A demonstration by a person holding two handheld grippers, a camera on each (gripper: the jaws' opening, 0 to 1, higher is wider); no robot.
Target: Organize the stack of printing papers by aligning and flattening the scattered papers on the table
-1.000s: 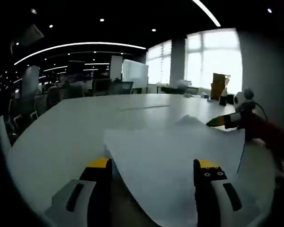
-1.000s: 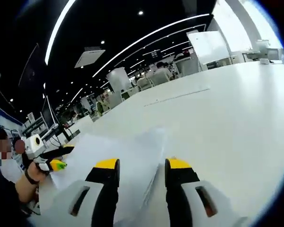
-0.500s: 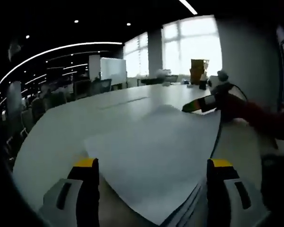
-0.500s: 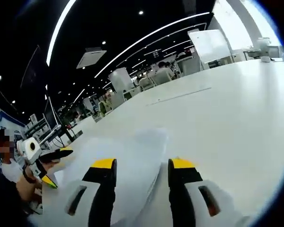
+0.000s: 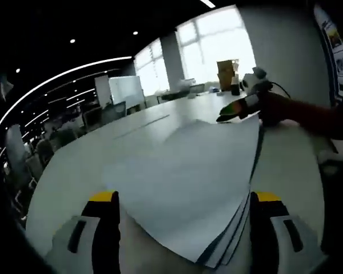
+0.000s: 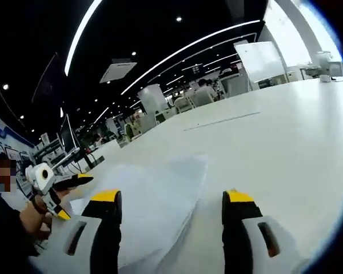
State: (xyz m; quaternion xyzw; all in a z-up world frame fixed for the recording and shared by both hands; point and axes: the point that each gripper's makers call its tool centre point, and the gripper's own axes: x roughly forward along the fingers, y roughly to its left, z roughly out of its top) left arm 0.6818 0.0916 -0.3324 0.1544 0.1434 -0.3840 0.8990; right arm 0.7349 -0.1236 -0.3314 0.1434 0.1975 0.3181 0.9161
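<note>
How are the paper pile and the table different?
The paper pile is small and thin, with fanned-out edges showing several sheets; the table is one big smooth top reaching far back. The pile has pointed corners, while the table's far edge curves. The pile lies on the table. Both look white.

Paper stack [image 5: 188,188] on table [image 5: 80,165], reaching between left gripper [image 5: 183,228] jaws, far corner ahead-right beside right gripper [image 5: 237,107]. Right gripper view: same stack [image 6: 154,194] between own jaws, spreading left toward left gripper [image 6: 63,191]. Whiteboard [image 6: 262,60] far beyond table.
</note>
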